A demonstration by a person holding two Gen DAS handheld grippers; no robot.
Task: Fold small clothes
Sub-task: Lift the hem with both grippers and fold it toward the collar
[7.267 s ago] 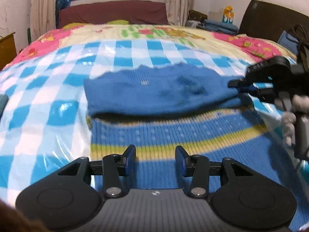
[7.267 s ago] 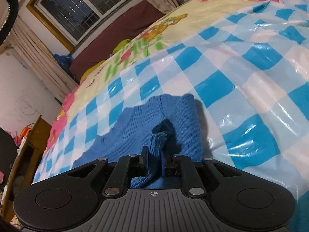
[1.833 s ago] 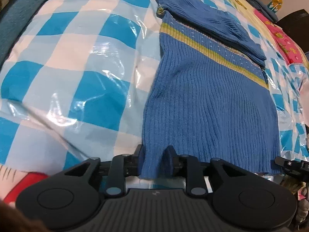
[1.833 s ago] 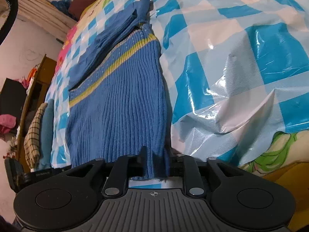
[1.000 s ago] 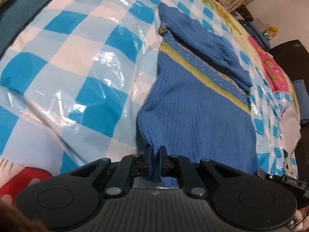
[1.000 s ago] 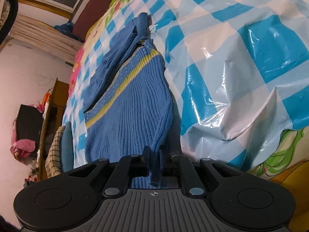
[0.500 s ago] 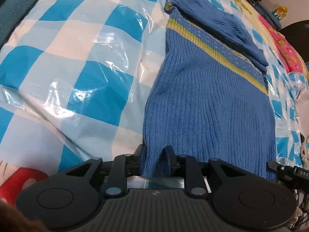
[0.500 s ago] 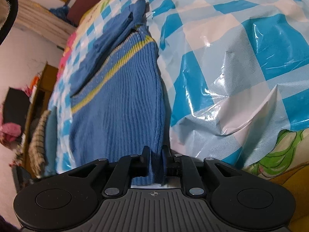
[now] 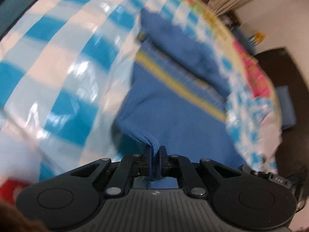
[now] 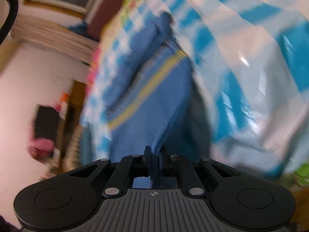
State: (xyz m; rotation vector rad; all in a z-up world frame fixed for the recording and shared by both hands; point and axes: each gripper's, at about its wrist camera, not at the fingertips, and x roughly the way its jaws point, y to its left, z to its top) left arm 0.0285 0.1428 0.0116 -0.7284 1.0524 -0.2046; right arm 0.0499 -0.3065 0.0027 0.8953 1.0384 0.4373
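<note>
A small blue knit sweater (image 9: 173, 104) with a yellow stripe lies on a blue-and-white checked bed cover (image 9: 63, 61); its far part is folded over. My left gripper (image 9: 155, 150) is shut on the near left corner of the hem, which rises off the cover. In the right wrist view the same sweater (image 10: 146, 104) runs away from me, and my right gripper (image 10: 154, 150) is shut on the near right hem corner, pulling it up into a ridge. Both views are motion-blurred.
The checked plastic cover (image 10: 251, 61) spreads to both sides of the sweater. Curtains and a dark headboard (image 9: 270, 61) lie beyond the bed. A wooden cabinet and pink clothes (image 10: 44, 143) stand off the bed's left side. The other gripper's tip (image 9: 270, 176) shows at lower right.
Both grippers loosened on the hem half a second ago and have shut on it again. The hem corners have lifted off the cover, and both views tilted up toward the room.
</note>
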